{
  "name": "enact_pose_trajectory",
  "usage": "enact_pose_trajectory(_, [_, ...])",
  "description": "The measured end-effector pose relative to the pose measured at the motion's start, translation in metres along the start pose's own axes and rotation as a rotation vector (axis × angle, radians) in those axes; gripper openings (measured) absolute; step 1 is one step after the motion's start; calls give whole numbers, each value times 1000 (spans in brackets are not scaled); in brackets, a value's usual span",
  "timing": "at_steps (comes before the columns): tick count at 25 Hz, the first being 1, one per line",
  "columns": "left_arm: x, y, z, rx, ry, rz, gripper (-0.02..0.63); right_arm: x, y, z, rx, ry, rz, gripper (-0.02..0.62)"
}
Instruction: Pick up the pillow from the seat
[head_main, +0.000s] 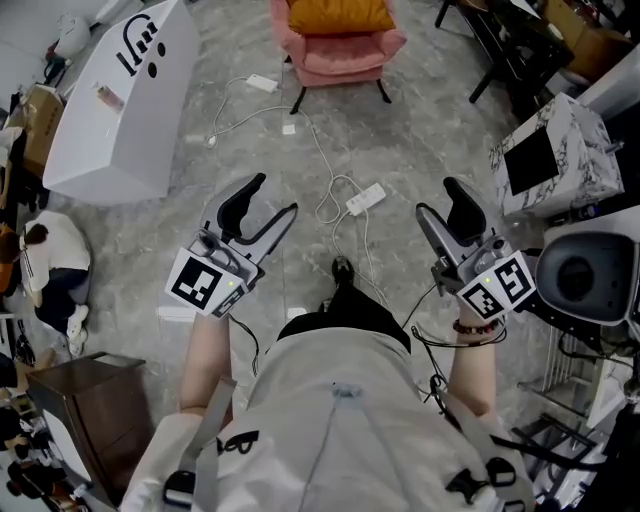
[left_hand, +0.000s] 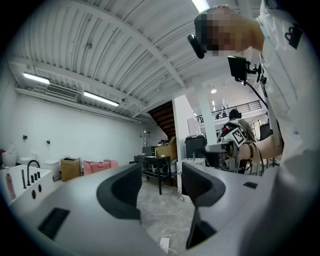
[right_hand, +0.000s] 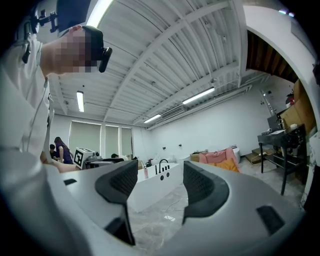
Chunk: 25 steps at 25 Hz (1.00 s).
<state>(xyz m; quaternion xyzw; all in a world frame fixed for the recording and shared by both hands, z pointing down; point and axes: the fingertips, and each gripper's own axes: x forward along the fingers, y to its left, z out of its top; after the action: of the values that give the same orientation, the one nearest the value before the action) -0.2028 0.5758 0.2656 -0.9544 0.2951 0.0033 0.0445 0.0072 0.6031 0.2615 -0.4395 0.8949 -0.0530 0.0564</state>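
Note:
An orange pillow (head_main: 340, 15) lies on the seat of a pink armchair (head_main: 345, 58) at the far end of the floor, well beyond both grippers. My left gripper (head_main: 275, 197) is held low in front of me, open, with only floor between its jaws. My right gripper (head_main: 436, 198) is level with it, also open and empty. In the right gripper view the gripper (right_hand: 159, 187) points across the room, and the pillow (right_hand: 229, 165) shows small on the armchair (right_hand: 215, 157) at the right. The left gripper (left_hand: 161, 187) points elsewhere, with the armchair (left_hand: 97, 166) far off at the left.
A white bathtub (head_main: 120, 95) stands at the far left. A power strip with cables (head_main: 365, 198) lies on the marble floor between me and the chair. A marble-patterned cabinet (head_main: 555, 150) and a dark table (head_main: 505, 45) are at the right. A person (head_main: 50, 265) crouches at the left.

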Motion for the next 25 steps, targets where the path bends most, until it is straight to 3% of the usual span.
enact_pose_trajectory(3, [11,19,-5,-29,-6,18,247,16,-15,-5,13,6,-16,279])
enact_pose_trajectory(8, [45,65,-14,-65,-16,62,313,52,-59,-12,53,11,-23,296])
enact_pose_trajectory(15, [128,149,-25,-142,2,17,346,134,-159,-5,88,11,-35,302])
enact_pose_trajectory(19, [172,196,-36,-151,46,33,387,178,-216,0,114,7,-44,307])
enact_pose_trajectory(25, [217,248,-32,-185,11,39,403,232,-260,22,97,-13,-20,308])
